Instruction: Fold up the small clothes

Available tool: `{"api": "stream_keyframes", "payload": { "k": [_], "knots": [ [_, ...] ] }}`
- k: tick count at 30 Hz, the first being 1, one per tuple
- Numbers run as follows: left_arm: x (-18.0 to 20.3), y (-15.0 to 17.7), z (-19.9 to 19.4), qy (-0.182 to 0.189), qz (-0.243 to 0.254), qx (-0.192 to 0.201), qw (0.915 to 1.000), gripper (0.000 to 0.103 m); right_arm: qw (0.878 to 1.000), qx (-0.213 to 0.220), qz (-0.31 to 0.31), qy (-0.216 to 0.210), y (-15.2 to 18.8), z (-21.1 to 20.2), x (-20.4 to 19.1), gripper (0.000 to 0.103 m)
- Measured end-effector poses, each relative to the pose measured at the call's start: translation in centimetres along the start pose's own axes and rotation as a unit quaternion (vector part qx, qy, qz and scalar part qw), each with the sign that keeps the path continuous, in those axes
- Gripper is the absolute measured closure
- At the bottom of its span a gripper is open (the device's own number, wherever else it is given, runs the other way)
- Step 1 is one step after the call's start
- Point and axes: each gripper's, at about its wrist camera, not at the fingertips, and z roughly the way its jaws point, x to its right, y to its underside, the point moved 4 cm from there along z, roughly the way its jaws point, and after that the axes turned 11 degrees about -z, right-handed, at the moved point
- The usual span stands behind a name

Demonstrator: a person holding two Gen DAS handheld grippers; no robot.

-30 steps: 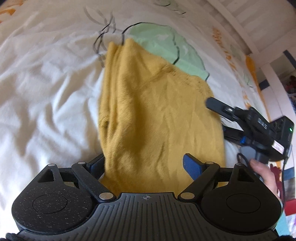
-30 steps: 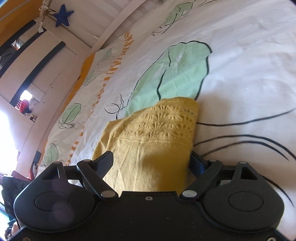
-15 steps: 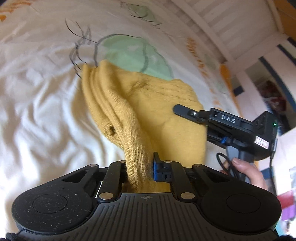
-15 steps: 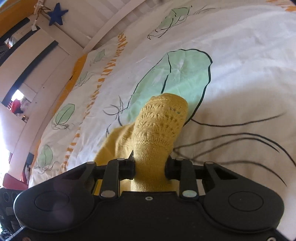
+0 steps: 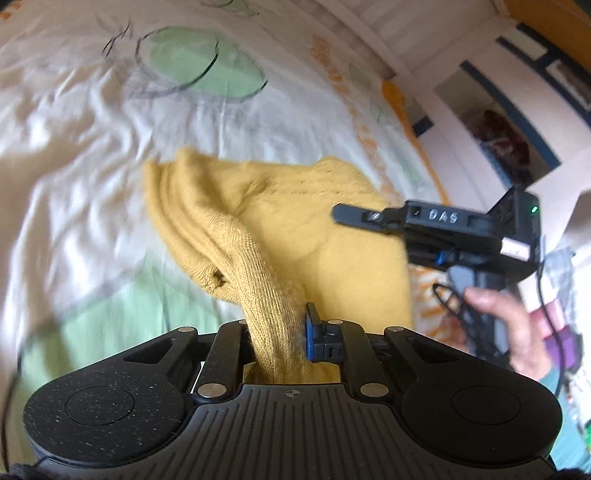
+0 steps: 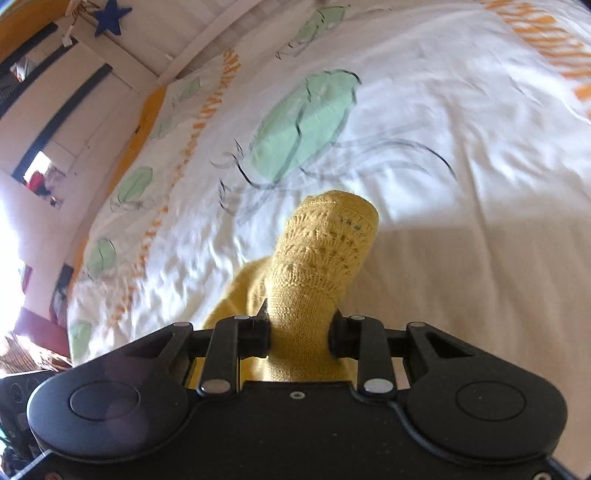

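Note:
A mustard yellow knit garment (image 5: 280, 229) hangs lifted above the bed, held at two edges. My left gripper (image 5: 279, 332) is shut on one bunched edge of it. My right gripper (image 6: 299, 330) is shut on the lacy knit edge (image 6: 325, 240), which stands up between its jaws. The right gripper (image 5: 369, 218) also shows in the left wrist view at the garment's right side, held by a hand (image 5: 506, 325). The far end of the garment droops toward the sheet.
The bed sheet (image 5: 74, 155) is white and wrinkled, with green leaf prints (image 6: 303, 125) and orange marks. A white slatted bed frame (image 6: 177, 44) and a wall with a blue star (image 6: 107, 20) lie beyond. Room clutter lies at the right edge (image 5: 557, 317).
Both grippers closed on the garment's near edges, then lifted it off the sheet. The garment went from lying flat to hanging bunched between them, and the view pulled back from the bed.

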Motion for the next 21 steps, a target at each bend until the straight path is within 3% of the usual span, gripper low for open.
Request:
{"api": "stream_keyframes", "payload": {
  "k": [4, 6, 9, 15, 21],
  "knots": [
    [-2.0, 3.5, 1.0, -0.073, 0.005, 0.0, 0.9973, 0.089, 0.998, -0.002, -0.01, 0.061, 2.9, -0.6, 1.3, 0.056],
    [-3.1, 4.3, 0.8, -0.093, 0.004, 0.006, 0.9956, 0.087, 0.996, 0.007, -0.012, 0.087, 3.6, -1.1, 2.0, 0.054],
    [-3.4, 4.6, 0.4, -0.106, 0.004, 0.023, 0.9941, 0.084, 0.994, 0.03, -0.014, 0.105, 4.4, -2.2, 2.3, 0.054],
    [-1.9, 5.6, -1.5, -0.139, 0.068, 0.058, 0.9863, 0.085, 0.99, 0.089, -0.013, 0.107, 5.8, -4.0, 2.6, 0.052],
    [0.9, 6.1, -4.9, -0.139, 0.109, 0.118, 0.9772, 0.085, 0.984, 0.117, -0.041, 0.13, 5.8, -5.6, 2.3, 0.045]
  ]
}}
